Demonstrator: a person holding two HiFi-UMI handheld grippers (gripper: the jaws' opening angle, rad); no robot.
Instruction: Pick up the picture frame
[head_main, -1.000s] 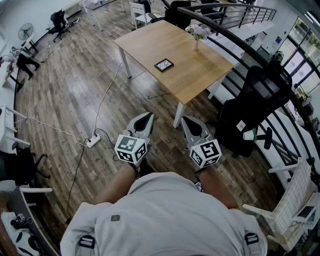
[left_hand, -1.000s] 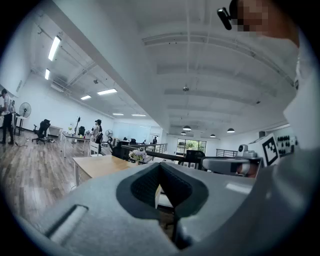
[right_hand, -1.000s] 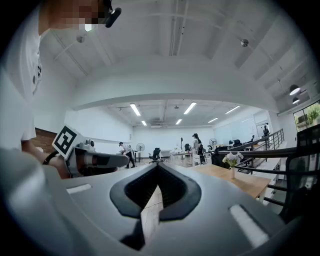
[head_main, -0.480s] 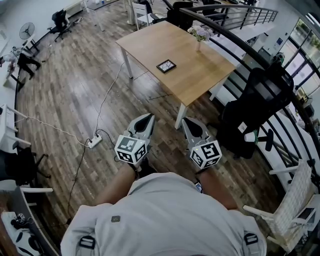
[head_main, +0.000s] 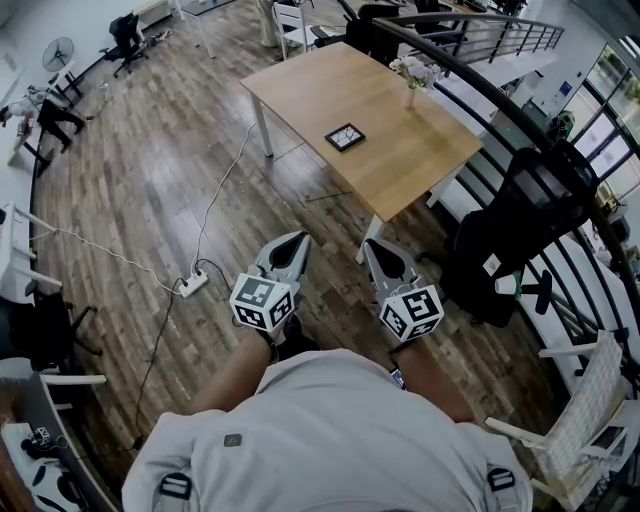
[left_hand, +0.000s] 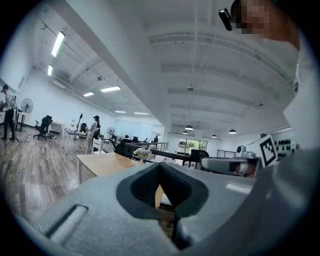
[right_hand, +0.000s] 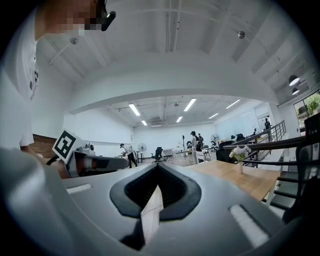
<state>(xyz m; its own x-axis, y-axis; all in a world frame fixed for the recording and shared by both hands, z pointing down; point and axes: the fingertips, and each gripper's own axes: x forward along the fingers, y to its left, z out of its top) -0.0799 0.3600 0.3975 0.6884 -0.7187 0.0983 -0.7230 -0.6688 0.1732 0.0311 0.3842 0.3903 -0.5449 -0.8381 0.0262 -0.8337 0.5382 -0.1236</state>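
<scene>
The picture frame (head_main: 345, 137), small with a dark border, lies flat on the light wooden table (head_main: 330, 85) ahead of me. Both grippers are held out in front of my chest, well short of the table and above the floor. The left gripper (head_main: 299, 238) is shut with nothing in it, and so is the right gripper (head_main: 371, 243). In the left gripper view the jaws (left_hand: 160, 165) meet at the tip, with the table (left_hand: 100, 162) beyond. The right gripper view shows its closed jaws (right_hand: 159, 167) and the table (right_hand: 245, 180) to the right. The frame is not visible in either gripper view.
A vase of flowers (head_main: 412, 80) stands at the table's far edge. A black office chair (head_main: 520, 220) and a curved railing (head_main: 520, 110) are on the right. A power strip (head_main: 193, 283) with cables lies on the wooden floor to the left. A white chair (head_main: 590, 400) is at lower right.
In the head view the table and frame have shifted right and slightly down as I moved across the floor. Both grippers stayed shut and side by side.
</scene>
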